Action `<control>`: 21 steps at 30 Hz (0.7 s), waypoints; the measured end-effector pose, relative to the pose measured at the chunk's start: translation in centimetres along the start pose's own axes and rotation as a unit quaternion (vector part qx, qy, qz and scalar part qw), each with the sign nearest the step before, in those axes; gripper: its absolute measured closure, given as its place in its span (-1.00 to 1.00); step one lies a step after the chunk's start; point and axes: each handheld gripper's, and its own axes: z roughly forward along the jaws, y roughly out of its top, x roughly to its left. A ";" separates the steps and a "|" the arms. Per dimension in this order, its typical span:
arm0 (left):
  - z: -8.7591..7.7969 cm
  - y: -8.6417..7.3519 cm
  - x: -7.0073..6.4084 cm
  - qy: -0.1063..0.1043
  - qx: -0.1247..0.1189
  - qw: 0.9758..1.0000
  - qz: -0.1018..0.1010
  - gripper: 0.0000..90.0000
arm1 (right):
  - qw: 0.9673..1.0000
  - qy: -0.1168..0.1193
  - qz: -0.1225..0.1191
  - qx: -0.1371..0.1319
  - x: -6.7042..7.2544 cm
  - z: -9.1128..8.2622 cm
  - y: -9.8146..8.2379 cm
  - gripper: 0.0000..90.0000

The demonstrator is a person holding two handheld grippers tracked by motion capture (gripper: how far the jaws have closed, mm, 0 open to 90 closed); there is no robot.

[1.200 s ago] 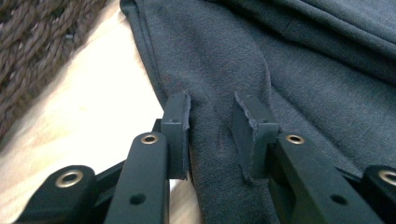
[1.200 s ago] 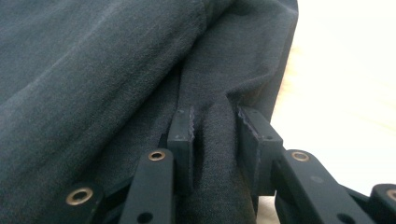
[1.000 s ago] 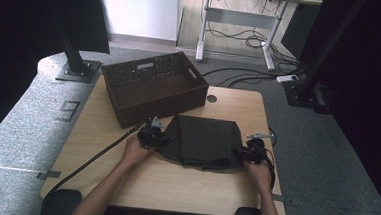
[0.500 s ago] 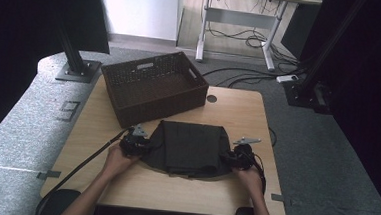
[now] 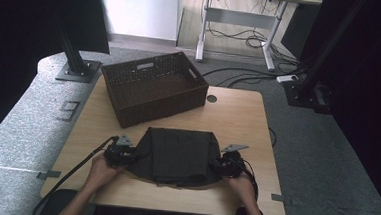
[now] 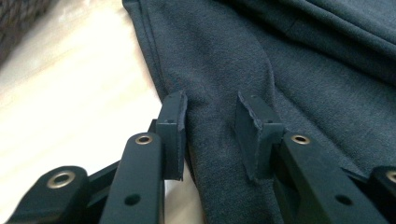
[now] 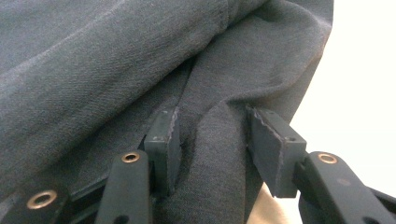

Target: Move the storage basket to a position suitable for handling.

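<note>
I had the dark grey folded cloth garment [image 5: 178,156] lying flat on the pale wooden counter [image 5: 238,115], just on my side of the dark brown woven basket [image 5: 152,85] and not touching it. My two forearms came in from the near edge of the counter, one to each side of the garment, with the hands low and nearly level over the wood.

The left hand [image 5: 100,168] held the left gripper [image 5: 131,154] pointing inward at the garment's left edge. In the left gripper view its jaws stood a little apart with a ridge of the grey cloth rising between them [image 6: 212,116]; the pads were beside the fabric, and I saw a gap on each side rather than a firm pinch.

The right hand [image 5: 240,183] mirrored it, holding the right gripper [image 5: 217,163] aimed at the garment's right edge. Its jaws had just been opening, and in the right gripper view a fold of cloth [image 7: 212,135] sat loosely between the spread pads, no longer squeezed.

A black cable [image 5: 74,168] trailed from the left gripper back off the counter's near edge, away from the basket.
</note>
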 end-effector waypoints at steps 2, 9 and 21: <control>-0.6 -0.6 -0.2 -0.001 0.003 1.000 -0.003 0.42 | 1.000 0.007 -0.007 0.001 0.7 0.0 -0.1 0.16; -2.5 -2.5 -0.9 -0.008 0.016 1.000 -0.006 0.41 | 1.000 0.022 -0.020 0.009 2.9 -0.4 -0.7 0.16; -4.5 -4.2 -3.2 -0.013 0.034 0.999 0.025 0.40 | 0.999 0.039 -0.036 0.012 5.4 -1.8 -2.8 0.16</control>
